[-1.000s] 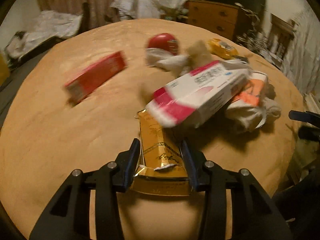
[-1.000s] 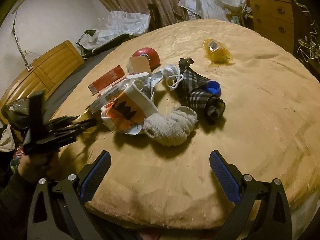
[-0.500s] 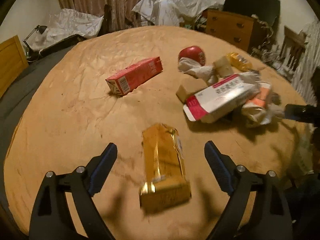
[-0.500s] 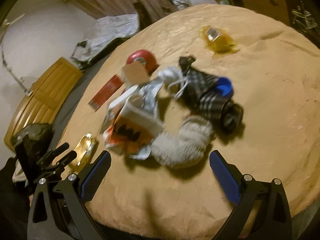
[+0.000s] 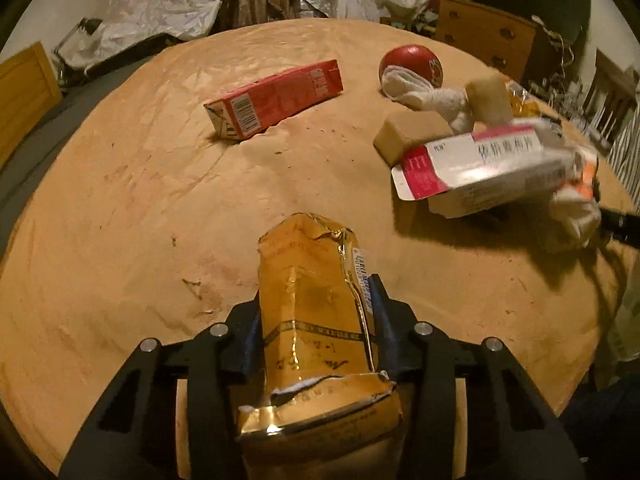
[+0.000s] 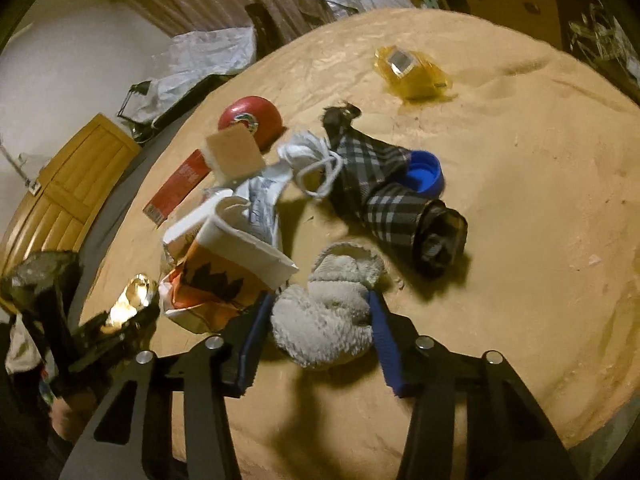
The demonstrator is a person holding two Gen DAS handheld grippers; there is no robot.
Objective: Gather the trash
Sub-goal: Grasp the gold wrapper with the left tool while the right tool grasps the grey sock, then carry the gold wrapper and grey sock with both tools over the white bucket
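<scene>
My left gripper (image 5: 316, 320) is shut on a crumpled gold foil packet (image 5: 316, 320) lying lengthwise between its fingers on the tan bed cover (image 5: 140, 208). Beyond it lie a red carton (image 5: 276, 100) and a white-and-pink medicine box (image 5: 484, 164). My right gripper (image 6: 320, 320) is closed around a fluffy grey sock (image 6: 328, 308), its blue pads touching both sides. Left of the sock lies a torn orange-and-white paper carton (image 6: 224, 276). The left gripper with the gold packet (image 6: 132, 304) shows at the far left of the right wrist view.
On the cover lie a red ball (image 6: 250, 118), tan sponge blocks (image 5: 412, 132), a white cloth (image 5: 424, 96), a plaid pouch (image 6: 384, 188), a blue cap (image 6: 424, 174) and a yellow wrapper (image 6: 412, 72). Dressers, a wooden door and plastic-covered furniture surround the bed.
My left gripper went from wide open to shut on the gold packet. My right gripper moved forward and closed from wide open around the grey sock.
</scene>
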